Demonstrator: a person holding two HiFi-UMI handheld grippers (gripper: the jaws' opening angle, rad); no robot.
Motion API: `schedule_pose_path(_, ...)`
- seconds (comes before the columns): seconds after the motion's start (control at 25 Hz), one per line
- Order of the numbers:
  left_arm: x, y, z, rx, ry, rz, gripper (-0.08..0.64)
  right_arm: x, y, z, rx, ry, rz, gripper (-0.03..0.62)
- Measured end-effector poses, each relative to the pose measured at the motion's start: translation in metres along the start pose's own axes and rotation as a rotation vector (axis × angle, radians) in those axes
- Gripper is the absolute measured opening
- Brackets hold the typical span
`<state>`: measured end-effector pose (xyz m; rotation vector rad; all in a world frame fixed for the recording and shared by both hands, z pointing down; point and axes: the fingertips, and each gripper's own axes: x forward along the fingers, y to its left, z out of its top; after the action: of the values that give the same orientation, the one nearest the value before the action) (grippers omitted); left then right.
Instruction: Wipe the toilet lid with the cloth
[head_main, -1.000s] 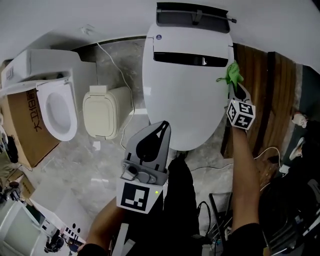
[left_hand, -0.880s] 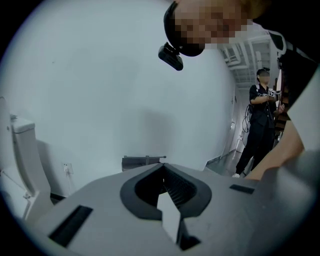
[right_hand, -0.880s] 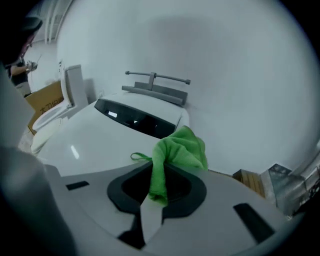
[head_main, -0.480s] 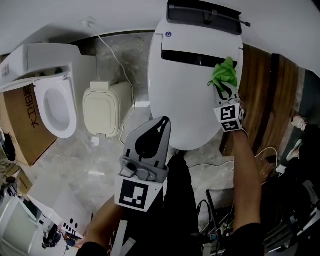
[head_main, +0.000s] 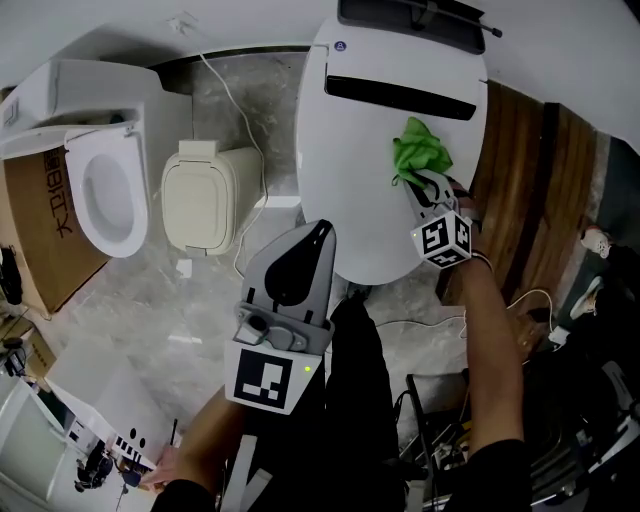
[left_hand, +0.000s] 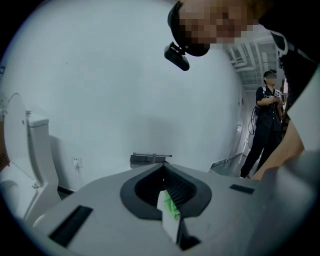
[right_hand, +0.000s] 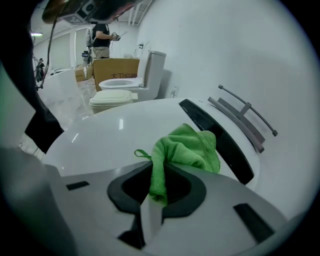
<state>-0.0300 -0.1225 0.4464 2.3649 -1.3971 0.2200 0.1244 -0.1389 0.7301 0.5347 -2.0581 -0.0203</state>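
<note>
The white toilet lid (head_main: 360, 180) is closed and fills the upper middle of the head view. A green cloth (head_main: 417, 153) lies bunched on its right half, and my right gripper (head_main: 422, 186) is shut on it, pressing it on the lid. In the right gripper view the cloth (right_hand: 189, 149) hangs from between the jaws over the glossy lid (right_hand: 110, 135). My left gripper (head_main: 319, 234) is held shut in front of the toilet's near edge, off the lid. In the left gripper view it (left_hand: 163, 172) points up at a bare wall.
A second toilet (head_main: 108, 200) with its seat open stands at the left, beside a cream bin (head_main: 205, 215) and a cardboard box (head_main: 38, 235). A wooden panel (head_main: 530, 180) and floor cables (head_main: 535, 305) are at the right. A person (left_hand: 265, 120) stands in the background.
My right gripper has carried the cloth from the lid's right edge leftward and nearer, onto the lid's surface. The left gripper has stayed about where it was.
</note>
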Motion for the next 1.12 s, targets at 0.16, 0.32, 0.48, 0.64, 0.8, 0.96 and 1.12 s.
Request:
schedule_pose_path(0.16,-0.015,-0.012,-0.005,-0.003,-0.014,0.016,0.009,-0.011,0.046,-0.011,-0.040,0.004,0.059,0.060)
schedule_pose_path(0.32,-0.034,-0.022,-0.012,-0.009,-0.023,0.042,0.009,-0.022,0.093,-0.021,-0.056,-0.001,0.113,0.060)
schedule_pose_path(0.48,-0.051,-0.035,-0.020,-0.014,-0.031,0.063,0.009,-0.037,0.145,-0.035,-0.096,0.003,0.171,0.060)
schedule_pose_path(0.64,-0.064,-0.053,-0.025,-0.013,-0.042,0.071,0.009,-0.054,0.198,-0.057,-0.128,0.018,0.229,0.060)
schedule_pose_path(0.8,-0.075,-0.076,-0.030,0.001,-0.046,0.063,0.009,-0.069,0.234,-0.077,-0.126,0.027,0.250,0.060)
schedule_pose_path(0.96,-0.085,-0.102,-0.035,0.009,-0.049,0.057,0.009,-0.084,0.262,-0.101,-0.136,0.055,0.280,0.060)
schedule_pose_path(1.12,-0.096,-0.125,-0.033,0.032,-0.061,0.056,0.009,-0.100,0.274,-0.137,-0.051,0.150,0.277,0.060)
